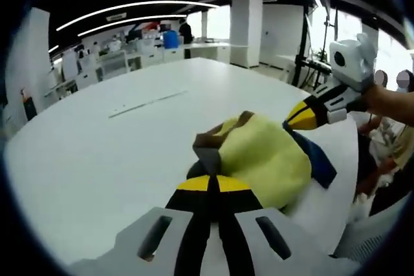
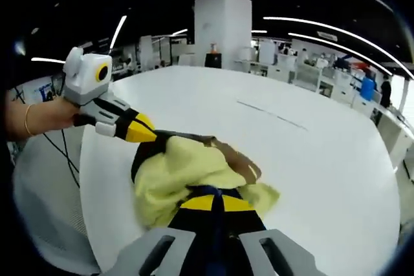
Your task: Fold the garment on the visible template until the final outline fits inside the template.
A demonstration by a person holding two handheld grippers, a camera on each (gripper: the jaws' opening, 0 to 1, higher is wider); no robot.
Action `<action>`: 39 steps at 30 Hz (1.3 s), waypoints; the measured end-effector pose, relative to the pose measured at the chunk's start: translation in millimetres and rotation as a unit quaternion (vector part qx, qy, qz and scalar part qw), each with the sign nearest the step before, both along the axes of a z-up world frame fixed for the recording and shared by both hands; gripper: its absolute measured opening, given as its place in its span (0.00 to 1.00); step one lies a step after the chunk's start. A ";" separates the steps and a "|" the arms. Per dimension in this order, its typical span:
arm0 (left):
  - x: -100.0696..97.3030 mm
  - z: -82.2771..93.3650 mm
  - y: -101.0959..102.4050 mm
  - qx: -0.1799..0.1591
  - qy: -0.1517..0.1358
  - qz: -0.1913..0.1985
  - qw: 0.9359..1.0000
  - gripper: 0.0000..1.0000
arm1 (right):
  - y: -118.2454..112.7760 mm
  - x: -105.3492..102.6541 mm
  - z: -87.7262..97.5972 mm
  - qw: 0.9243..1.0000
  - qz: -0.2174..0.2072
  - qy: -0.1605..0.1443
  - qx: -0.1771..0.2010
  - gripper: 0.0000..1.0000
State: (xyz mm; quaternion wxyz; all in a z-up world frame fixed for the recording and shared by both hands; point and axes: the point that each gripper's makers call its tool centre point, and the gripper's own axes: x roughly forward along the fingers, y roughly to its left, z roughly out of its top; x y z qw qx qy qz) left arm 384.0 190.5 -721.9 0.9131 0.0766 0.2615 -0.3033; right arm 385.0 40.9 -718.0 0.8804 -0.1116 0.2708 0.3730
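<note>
In the left gripper view, the left gripper (image 1: 210, 182) rises from the bottom centre of the frame, its yellow-tipped jaws pressed together and clenched on the near edge of the garment (image 1: 265, 156). The garment is a bunched yellow cloth with brown trim at its upper left and a dark blue part hanging at its right side; it sits just above the jaws, right of centre, over the white table (image 1: 116, 140). At the right of the frame the right gripper (image 1: 292, 119) comes in from the edge, its yellow and black tips touching the garment's upper right side; whether those tips are closed on the cloth cannot be told from this view. A bare forearm (image 1: 391, 103) behind it runs off the right edge.

In the right gripper view, the right gripper (image 2: 213, 200) rises from the bottom centre, jaws closed together and grasping the yellow garment (image 2: 174, 172), which lies crumpled just above and left of the jaws, with a brown fold at its upper right. The left gripper (image 2: 147, 134) enters from the left of the frame, its yellow tip touching the garment's upper left edge, held by a hand (image 2: 45, 117) wearing a thin bracelet.

Beyond the garment the table (image 2: 310, 153) spreads wide across the middle of the frame. Farther back, at the top, stand white columns (image 2: 223, 27), desks and long ceiling lights (image 2: 330, 27).
</note>
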 end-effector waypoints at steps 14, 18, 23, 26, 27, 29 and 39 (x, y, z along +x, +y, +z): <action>-21.0 12.7 25.5 0.003 -0.014 0.027 1.000 0.00 | -59.3 -9.2 29.9 0.997 -0.078 -0.027 0.002 0.00; -25.9 8.6 29.9 0.004 -0.009 0.031 0.999 0.00 | -76.4 -14.2 27.6 0.995 -0.097 -0.019 0.001 0.00; -33.8 -3.4 37.1 0.008 0.005 0.038 0.999 0.00 | -95.3 -20.9 21.0 0.991 -0.130 -0.002 0.018 0.00; -35.5 -7.8 40.8 0.007 0.013 0.043 0.999 0.00 | -106.3 -21.1 15.4 0.989 -0.148 0.007 0.022 0.00; -35.6 -8.9 41.9 0.009 0.013 0.043 0.999 0.00 | -110.0 -20.6 13.8 0.987 -0.156 0.010 0.023 0.00; -36.2 -12.0 44.3 0.014 0.017 0.045 0.999 0.00 | -119.1 -19.7 9.0 0.984 -0.176 0.019 0.027 0.00; -39.7 -29.1 53.9 0.022 0.037 0.060 0.997 0.00 | -157.8 -29.2 -28.8 0.970 -0.233 0.069 -0.005 0.00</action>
